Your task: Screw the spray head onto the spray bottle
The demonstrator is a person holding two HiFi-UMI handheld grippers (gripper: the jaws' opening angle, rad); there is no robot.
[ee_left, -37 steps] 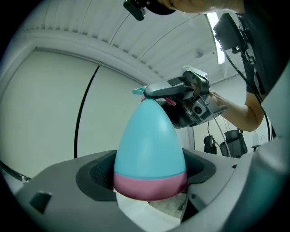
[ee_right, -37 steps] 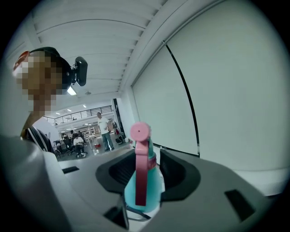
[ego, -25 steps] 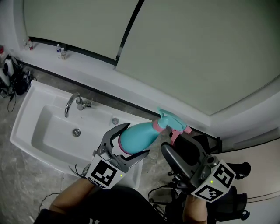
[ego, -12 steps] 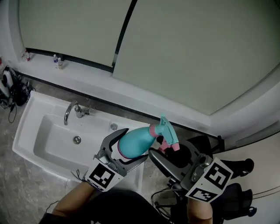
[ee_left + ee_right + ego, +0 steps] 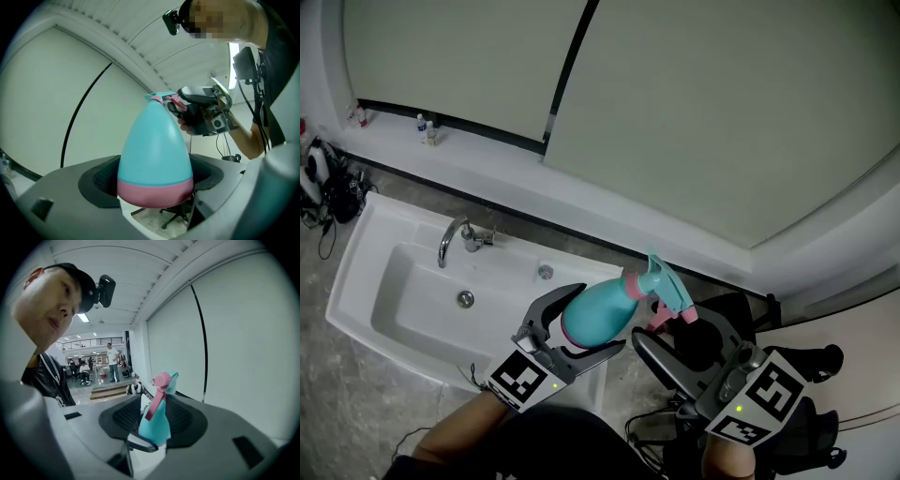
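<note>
Gripping left gripper [image 5: 598,319]: you clamped its jaws round the spray bottle [image 5: 154,145], mid-air.
Right gripper [image 5: 672,325]: jaws grasped the spray head [image 5: 154,425].
Axis: bottle lay neck-first toward your right jaws.

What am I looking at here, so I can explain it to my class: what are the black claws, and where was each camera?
A person holds a two-jaw clamp tool in each hand. The head view comes from a camera on the person's head, looking down over a white sink with a tap. Each gripper view comes from a camera riding on that tool. The left gripper grips the teal spray bottle by its body; the right gripper is closed on the spray head at the bottle's neck.
</note>
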